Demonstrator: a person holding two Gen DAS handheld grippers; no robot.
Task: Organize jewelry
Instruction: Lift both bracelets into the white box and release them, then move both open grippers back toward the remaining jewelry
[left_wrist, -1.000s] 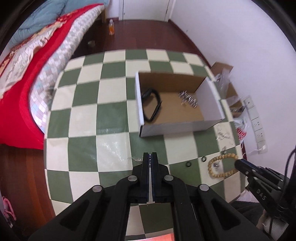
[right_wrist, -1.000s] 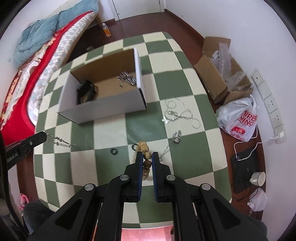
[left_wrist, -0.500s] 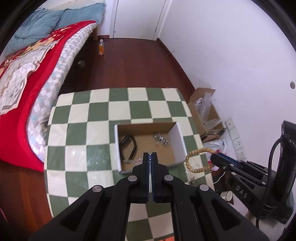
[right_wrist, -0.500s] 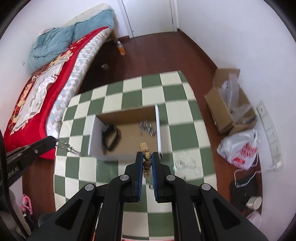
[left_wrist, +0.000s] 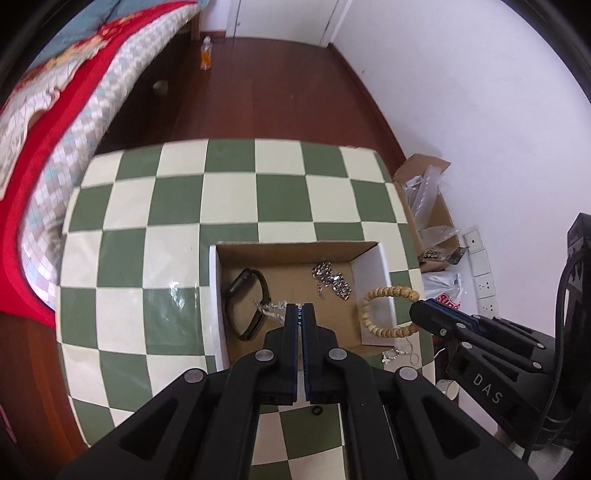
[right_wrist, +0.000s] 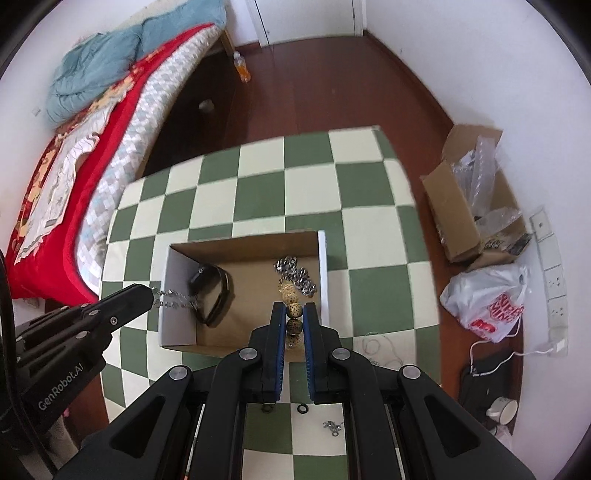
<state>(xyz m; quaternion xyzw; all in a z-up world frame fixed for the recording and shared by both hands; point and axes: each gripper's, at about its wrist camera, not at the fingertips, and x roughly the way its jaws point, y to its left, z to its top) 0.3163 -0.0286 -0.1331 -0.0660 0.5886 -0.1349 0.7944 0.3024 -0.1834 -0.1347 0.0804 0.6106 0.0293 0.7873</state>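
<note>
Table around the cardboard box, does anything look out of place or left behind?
Yes. Loose pieces still lie on the checkered table outside the box: two small dark rings, a little silver charm and a thin chain near its right side.

At lower centre, the left tongs (left_wrist: 300, 314) pinch a thin silver chain (left_wrist: 269, 308) over the open cardboard box (left_wrist: 295, 246). At right, the right tongs (left_wrist: 419, 314) hold a wooden bead bracelet (left_wrist: 384, 314) beside the box's right wall.
</note>
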